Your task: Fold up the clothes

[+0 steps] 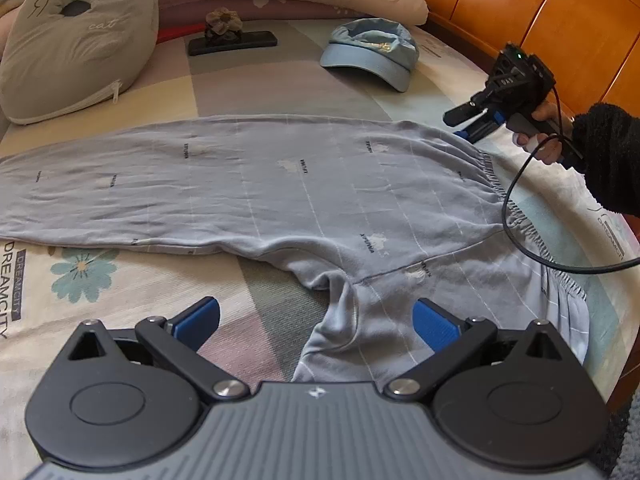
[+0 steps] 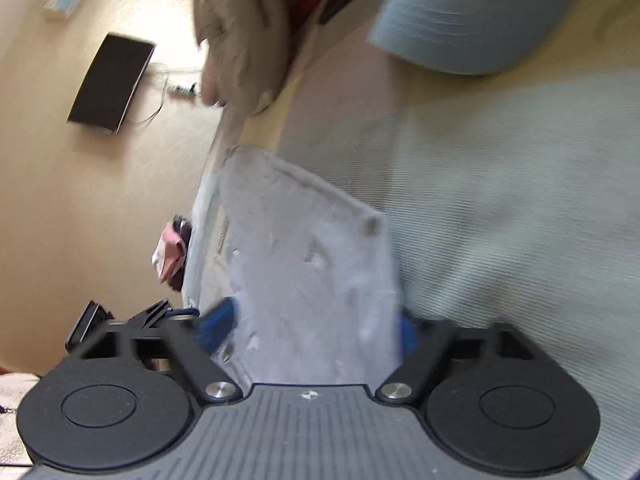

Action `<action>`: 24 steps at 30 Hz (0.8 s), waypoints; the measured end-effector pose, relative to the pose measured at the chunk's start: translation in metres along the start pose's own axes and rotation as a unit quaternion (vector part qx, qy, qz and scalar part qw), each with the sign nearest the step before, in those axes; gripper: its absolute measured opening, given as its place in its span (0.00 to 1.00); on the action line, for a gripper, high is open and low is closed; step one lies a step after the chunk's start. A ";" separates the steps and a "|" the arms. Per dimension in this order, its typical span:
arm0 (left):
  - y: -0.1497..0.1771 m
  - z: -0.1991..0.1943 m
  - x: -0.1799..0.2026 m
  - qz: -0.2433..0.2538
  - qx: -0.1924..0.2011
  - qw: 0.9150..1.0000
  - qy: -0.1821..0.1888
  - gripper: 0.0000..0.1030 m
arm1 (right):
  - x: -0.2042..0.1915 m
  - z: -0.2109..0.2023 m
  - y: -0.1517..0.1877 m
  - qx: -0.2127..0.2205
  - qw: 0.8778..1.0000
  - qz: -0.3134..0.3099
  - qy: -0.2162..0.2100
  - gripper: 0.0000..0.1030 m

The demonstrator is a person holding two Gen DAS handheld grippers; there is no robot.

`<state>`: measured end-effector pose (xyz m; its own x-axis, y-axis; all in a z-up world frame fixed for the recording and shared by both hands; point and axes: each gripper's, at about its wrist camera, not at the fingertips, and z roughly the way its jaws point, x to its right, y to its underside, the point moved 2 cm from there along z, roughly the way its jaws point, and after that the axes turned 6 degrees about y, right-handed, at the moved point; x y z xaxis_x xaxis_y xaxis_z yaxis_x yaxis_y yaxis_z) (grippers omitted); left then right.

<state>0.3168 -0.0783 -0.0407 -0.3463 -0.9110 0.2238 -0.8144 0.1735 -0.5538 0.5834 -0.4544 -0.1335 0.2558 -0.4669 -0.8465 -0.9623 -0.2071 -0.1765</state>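
Observation:
Grey-blue pyjama trousers (image 1: 304,184) lie spread across the bed, one leg stretched to the left, the elastic waistband (image 1: 516,216) at the right, the other leg bunched toward me. My left gripper (image 1: 316,320) is open just above that near leg at the crotch. My right gripper (image 1: 468,120) hovers at the far waistband corner; in the right wrist view (image 2: 316,328) its fingers stand wide apart with the trouser fabric (image 2: 304,256) between them, blurred.
A blue cap (image 1: 372,50) lies beyond the trousers, also in the right wrist view (image 2: 476,16). A grey cat cushion (image 1: 76,36) stands at far left. A dark phone-like slab with a fabric flower (image 1: 232,40) lies behind. A wooden headboard (image 1: 560,20) runs along the right.

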 end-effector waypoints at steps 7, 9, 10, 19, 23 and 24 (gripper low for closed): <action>0.001 0.004 -0.006 -0.020 -0.002 1.000 -0.002 0.99 | -0.009 0.010 -0.006 -0.025 0.998 -0.041 0.035 0.54; 0.001 0.004 -0.004 -0.012 -0.001 1.000 0.004 0.99 | -0.008 0.012 -0.005 -0.019 0.997 -0.052 0.052 0.28; 0.001 0.004 -0.003 -0.008 0.000 1.000 0.007 0.99 | -0.005 0.011 -0.002 -0.012 0.996 -0.053 0.064 0.15; -0.003 0.003 -0.003 -0.004 0.007 1.000 0.012 0.99 | -0.035 0.011 0.023 0.051 0.978 -0.108 0.173 0.04; -0.008 0.004 0.001 0.013 0.012 1.000 0.015 0.99 | -0.061 0.014 0.036 0.060 0.958 -0.147 0.239 0.08; -0.010 0.004 0.001 0.017 0.013 1.000 0.016 0.99 | -0.066 0.016 0.039 0.064 0.953 -0.154 0.252 0.08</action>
<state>0.3265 -0.0829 -0.0381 -0.3882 -0.8926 0.2293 -0.7893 0.1935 -0.5828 0.5276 -0.4186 -0.0928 0.5092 -0.7610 -0.4020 -0.8295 -0.3094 -0.4649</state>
